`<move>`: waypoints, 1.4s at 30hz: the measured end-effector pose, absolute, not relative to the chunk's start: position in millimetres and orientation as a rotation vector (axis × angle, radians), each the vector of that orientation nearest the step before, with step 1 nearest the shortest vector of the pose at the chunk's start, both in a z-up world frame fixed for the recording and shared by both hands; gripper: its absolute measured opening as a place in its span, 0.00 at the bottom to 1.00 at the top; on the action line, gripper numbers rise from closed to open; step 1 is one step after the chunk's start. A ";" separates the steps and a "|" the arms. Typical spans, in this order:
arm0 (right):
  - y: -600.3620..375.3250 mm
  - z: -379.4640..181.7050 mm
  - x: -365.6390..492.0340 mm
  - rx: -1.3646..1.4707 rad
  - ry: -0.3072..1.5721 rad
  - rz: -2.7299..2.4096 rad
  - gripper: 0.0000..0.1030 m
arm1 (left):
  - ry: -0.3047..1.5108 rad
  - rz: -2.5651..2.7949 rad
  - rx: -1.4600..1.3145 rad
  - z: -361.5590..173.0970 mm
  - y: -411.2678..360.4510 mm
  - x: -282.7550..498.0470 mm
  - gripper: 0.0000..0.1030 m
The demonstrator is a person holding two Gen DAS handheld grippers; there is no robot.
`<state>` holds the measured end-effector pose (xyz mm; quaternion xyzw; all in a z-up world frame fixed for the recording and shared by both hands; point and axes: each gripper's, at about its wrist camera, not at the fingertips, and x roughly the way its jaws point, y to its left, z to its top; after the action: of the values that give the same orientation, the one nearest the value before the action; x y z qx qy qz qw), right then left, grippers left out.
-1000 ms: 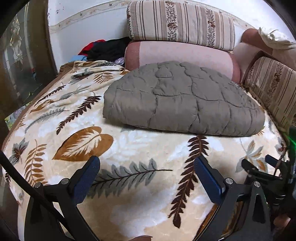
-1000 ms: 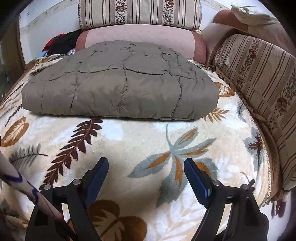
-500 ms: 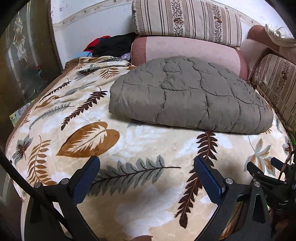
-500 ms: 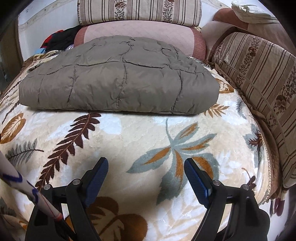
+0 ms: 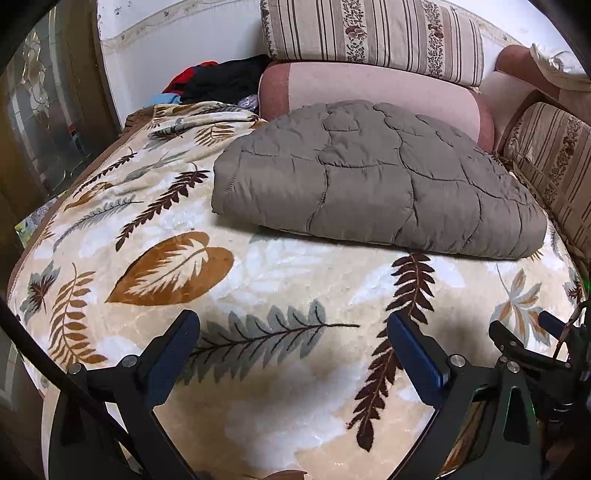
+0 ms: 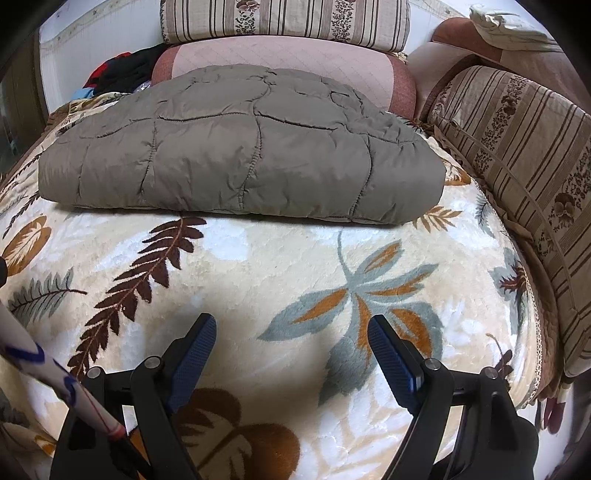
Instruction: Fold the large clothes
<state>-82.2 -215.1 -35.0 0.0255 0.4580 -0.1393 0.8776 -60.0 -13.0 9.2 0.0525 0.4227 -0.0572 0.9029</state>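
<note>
Your left gripper (image 5: 293, 334) hovers over the fuzzy leaf blanket (image 5: 280, 273), its blue fingers (image 5: 173, 350) wide apart and holding nothing. Ahead lies the puffy gray-brown jacket (image 5: 373, 184), folded into a soft, stitched bundle on the blanket, in front of a smooth pink cushion (image 5: 369, 85) with a striped cushion (image 5: 373, 33) on top. Your right gripper (image 6: 291, 334) also hangs above the blanket, fingers (image 6: 391, 354) spread apart and empty. On the far right leans another striped cushion (image 6: 524, 155). Compared with a second ago, the jacket looks a bit closer and more centered in both views.
</note>
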 end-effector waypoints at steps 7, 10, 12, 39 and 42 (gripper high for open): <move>-211.2 -39.3 -82.2 0.040 0.967 -0.288 0.85 | 0.901 -0.128 0.095 3.7 -11.2 -58.2 0.98; -209.5 -40.0 -82.0 0.038 0.969 -0.289 0.85 | 0.910 -0.131 0.089 1.8 -11.2 -57.5 0.98; -209.2 -40.1 -82.1 0.035 0.969 -0.290 0.85 | 0.916 -0.134 0.087 0.3 -11.3 -57.5 0.98; -210.0 -49.6 -82.2 0.034 1.001 -0.298 0.86 | 0.989 -0.150 0.084 -16.7 -12.3 -55.3 0.98; -211.1 -50.5 -82.2 0.037 1.004 -0.301 0.86 | 0.989 -0.142 0.085 -17.5 -11.4 -54.5 0.98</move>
<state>-82.2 -211.1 -50.5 0.0177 0.4794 -0.1439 0.8655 -54.5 -11.4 -17.5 0.0408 0.4742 -0.0680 0.8768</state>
